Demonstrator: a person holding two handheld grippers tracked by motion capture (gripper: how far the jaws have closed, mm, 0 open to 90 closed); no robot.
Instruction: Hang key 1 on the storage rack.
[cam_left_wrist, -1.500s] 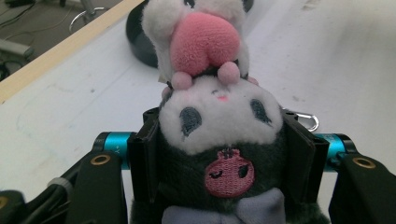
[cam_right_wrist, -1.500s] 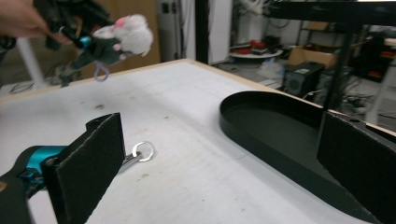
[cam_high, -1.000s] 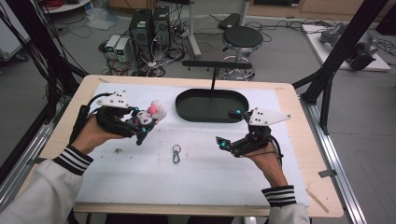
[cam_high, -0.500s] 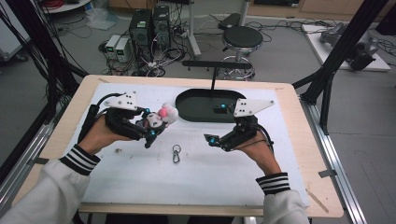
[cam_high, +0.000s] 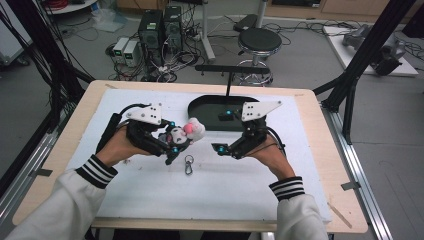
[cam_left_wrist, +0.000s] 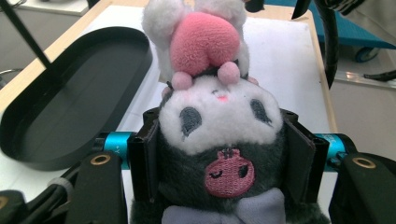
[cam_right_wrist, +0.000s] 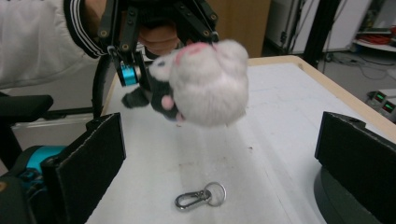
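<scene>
Covering the wooden worktop (cam_high: 320, 150), a white mat (cam_high: 150, 185) is seen; above it, the plush toy (cam_high: 186, 134) is clamped by the left tongs (cam_high: 172, 145), the right tongs (cam_high: 222, 148) held open beside the toy.

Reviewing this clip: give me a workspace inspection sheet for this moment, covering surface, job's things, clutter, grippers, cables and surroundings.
Surface: white mat on a wooden table.
Job's things: plush toy held above the mat; metal keyring clip lying flat on the mat; black oval tray behind them.
Clutter: nothing seen.
Grippers: left gripper shut on the plush toy; right gripper open, holding nothing, facing the toy.
Cables: black cable trailing from the left gripper.
Surroundings: stool, computer boxes and floor wiring behind the table.
</scene>
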